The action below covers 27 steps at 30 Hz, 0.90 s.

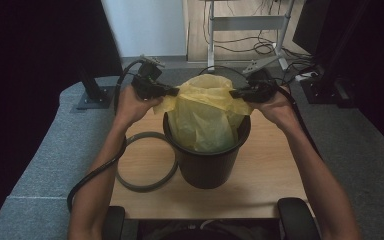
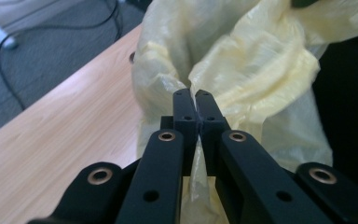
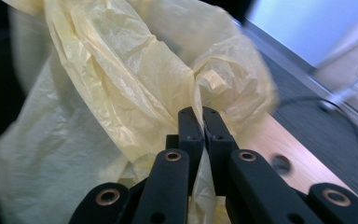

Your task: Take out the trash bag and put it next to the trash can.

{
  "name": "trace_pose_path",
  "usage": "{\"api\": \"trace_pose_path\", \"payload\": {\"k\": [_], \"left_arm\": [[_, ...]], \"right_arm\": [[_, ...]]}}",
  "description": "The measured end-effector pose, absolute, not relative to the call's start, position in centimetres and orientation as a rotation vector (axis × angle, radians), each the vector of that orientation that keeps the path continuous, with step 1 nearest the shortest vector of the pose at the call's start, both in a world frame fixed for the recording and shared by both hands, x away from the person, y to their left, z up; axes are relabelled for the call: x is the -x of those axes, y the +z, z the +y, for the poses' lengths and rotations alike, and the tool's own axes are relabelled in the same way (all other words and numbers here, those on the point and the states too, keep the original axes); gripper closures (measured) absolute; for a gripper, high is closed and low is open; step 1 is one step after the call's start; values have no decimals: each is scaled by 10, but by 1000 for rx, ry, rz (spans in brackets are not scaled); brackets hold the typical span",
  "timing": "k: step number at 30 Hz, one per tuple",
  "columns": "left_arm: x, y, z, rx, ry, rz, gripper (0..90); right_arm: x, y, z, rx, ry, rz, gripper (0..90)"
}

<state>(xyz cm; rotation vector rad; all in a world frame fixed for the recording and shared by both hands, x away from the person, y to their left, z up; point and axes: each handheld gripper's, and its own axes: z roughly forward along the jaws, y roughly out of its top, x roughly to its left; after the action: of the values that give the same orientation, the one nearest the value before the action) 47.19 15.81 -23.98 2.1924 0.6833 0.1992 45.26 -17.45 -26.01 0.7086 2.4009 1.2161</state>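
A yellow plastic bag (image 1: 205, 112) stands in a black bin (image 1: 207, 160) on the wooden table (image 1: 265, 175). My left gripper (image 1: 176, 91) is shut on the bag's left rim, pinching the film above the bin. My right gripper (image 1: 232, 93) is shut on the bag's right rim. The bag's mouth is stretched between them, a little above the bin's edge. In the left gripper view the jaws (image 2: 194, 100) meet on a fold of the yellow bag (image 2: 242, 65). The right gripper view shows its jaws (image 3: 201, 116) clamped on the crinkled yellow bag (image 3: 112, 74).
A grey ring (image 1: 145, 160) lies flat on the table to the left of the bin. Grey carpet (image 1: 45, 150) surrounds the table. A white desk frame (image 1: 247, 30) and cables stand at the back, and a black stand base (image 1: 95, 95) at the back left.
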Motion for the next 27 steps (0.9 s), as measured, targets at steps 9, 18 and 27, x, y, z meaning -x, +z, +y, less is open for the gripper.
{"api": "trace_pose_path", "payload": {"k": [9,18,27], "left_arm": [[-457,-232,131,-2134,113,466,876],[-446,-245,97,-2224,110,336,697],[-443,-257,87,-2257,165,263,616]], "right_arm": [[-445,-250,-158,-578,1363,2451,874],[-444,-253,-138,-501,1462,2496,874],[-444,-257,-126,-462,1494,2542,873]]}}
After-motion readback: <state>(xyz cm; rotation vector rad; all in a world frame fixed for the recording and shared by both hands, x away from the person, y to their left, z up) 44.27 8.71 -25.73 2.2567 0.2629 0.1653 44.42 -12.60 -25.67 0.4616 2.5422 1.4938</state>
